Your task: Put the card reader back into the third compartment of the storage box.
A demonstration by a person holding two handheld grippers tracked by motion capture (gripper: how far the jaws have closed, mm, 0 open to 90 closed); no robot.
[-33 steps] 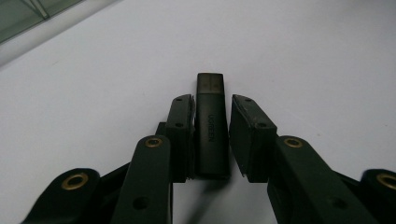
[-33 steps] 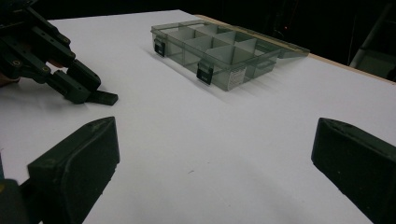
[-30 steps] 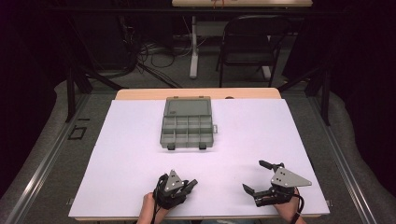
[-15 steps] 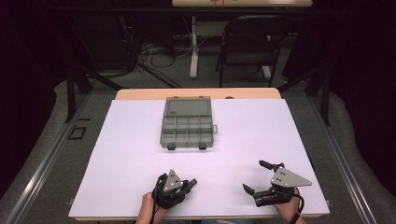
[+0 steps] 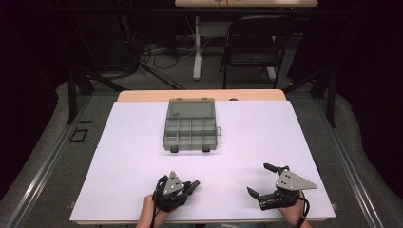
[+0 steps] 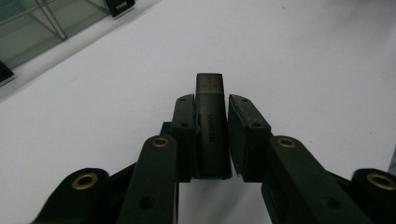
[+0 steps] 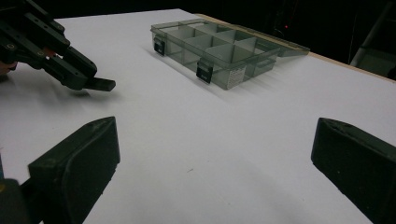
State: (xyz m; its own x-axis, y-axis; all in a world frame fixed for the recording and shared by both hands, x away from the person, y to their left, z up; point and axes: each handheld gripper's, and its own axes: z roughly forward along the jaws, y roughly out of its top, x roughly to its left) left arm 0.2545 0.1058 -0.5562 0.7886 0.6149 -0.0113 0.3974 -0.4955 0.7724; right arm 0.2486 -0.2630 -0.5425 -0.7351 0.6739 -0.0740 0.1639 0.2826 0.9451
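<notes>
Two tools (image 5: 192,184) (image 5: 263,179) motionless as before, adapter (image 6: 212,122) clamped left.

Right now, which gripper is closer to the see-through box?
Left. The left gripper, shut on a small dark adapter, sits just below the box. The right gripper, open, sits farther off, below and to the box's right.

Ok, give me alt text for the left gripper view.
The left gripper is shut on a small dark adapter, printed UGREEN, above a white table. The clear compartment box sits at the upper left.
</notes>
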